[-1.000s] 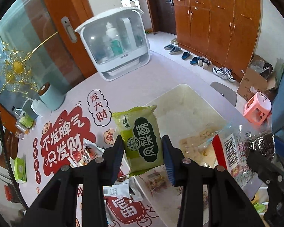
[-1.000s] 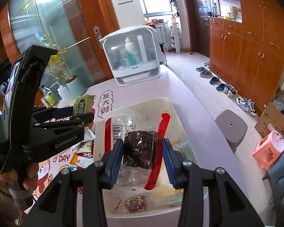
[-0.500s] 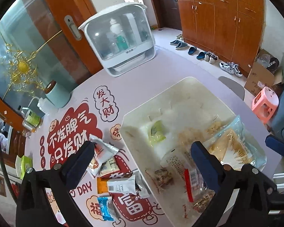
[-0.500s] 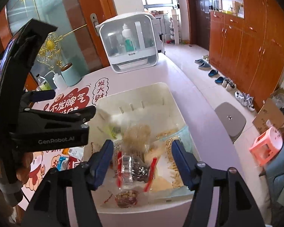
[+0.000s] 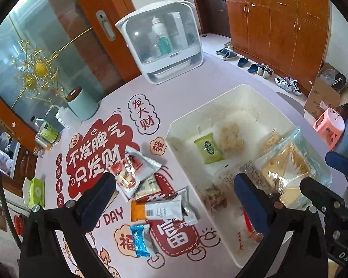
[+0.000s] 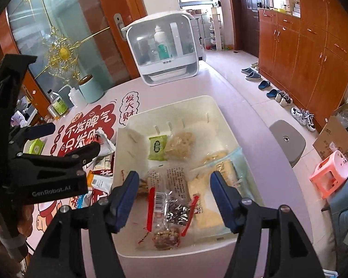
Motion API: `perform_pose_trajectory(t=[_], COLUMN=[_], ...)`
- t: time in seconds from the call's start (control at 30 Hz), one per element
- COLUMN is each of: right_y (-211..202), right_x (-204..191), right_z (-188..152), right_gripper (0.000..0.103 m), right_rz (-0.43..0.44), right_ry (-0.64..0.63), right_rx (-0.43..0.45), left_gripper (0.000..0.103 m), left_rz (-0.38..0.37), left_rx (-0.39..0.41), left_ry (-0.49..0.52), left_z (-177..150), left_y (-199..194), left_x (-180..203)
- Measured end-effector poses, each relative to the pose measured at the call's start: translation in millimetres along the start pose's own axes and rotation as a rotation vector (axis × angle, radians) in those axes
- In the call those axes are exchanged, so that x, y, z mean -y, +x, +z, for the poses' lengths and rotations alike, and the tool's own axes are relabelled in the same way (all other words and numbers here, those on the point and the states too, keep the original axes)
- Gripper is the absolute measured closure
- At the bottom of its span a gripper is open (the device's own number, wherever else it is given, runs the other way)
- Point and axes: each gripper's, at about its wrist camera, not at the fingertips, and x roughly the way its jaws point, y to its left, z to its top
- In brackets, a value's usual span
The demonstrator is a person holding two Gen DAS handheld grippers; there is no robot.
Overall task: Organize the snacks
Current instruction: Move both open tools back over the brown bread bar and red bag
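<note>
Both sets of jaws had just been opening and stood apart with nothing between them. The left gripper (image 5: 174, 192) was spread to its widest over the near edge of the table (image 5: 197, 88); a second earlier it had pinched the green packet (image 5: 208, 147). The right gripper (image 6: 171, 190) was parted over the near end of the white bin (image 6: 225, 118), and the red-striped clear bag (image 6: 171, 206) it had clamped a second ago now lay loose below it on the bin floor.

So two snacks had gone in at once. Near the bin's front wall lay the clear bag and a small brown-filled packet (image 6: 165, 237); just beside them, toward the right wall, the pale yellow bag (image 6: 208, 185); farther in, the green packet rested flat next to a clear pouch of beige pieces (image 6: 181, 144).

Left of the bin, a loose pile of packets (image 5: 148, 185) remained on the printed table cover, with a blue-wrapped one (image 5: 140, 239) nearest the table's front edge. In my judgement the sorting was partly done, and the left gripper was placed to go for that pile.
</note>
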Motion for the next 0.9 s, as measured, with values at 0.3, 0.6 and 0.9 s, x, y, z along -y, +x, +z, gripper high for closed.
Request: perform_pose_trajectory(t=[0.3, 0.6, 0.9], right_y=[-0.5, -0.1, 13.5], right_x=[-30.1, -76.9, -137.1], right_z=[-7.0, -13.2, -12.4], right_gripper=[0.039, 0.039, 0.039], right_rz=[0.012, 0.031, 0.066], right_ry=[-0.022, -0.062, -0.113], right_rx=[-0.019, -0.028, -0.05], left_gripper=[0.002, 0.002, 0.002], left_rz=[0.016, 0.089, 0.121], left_rx=[-0.016, -0.056, -0.109], left_ry=[-0.01, 0.002, -0.01], left_z=[-34.8, -78.9, -103.3], left_y=[-10.2, -12.9, -7.0], left_x=[-30.7, -99.3, -207.4])
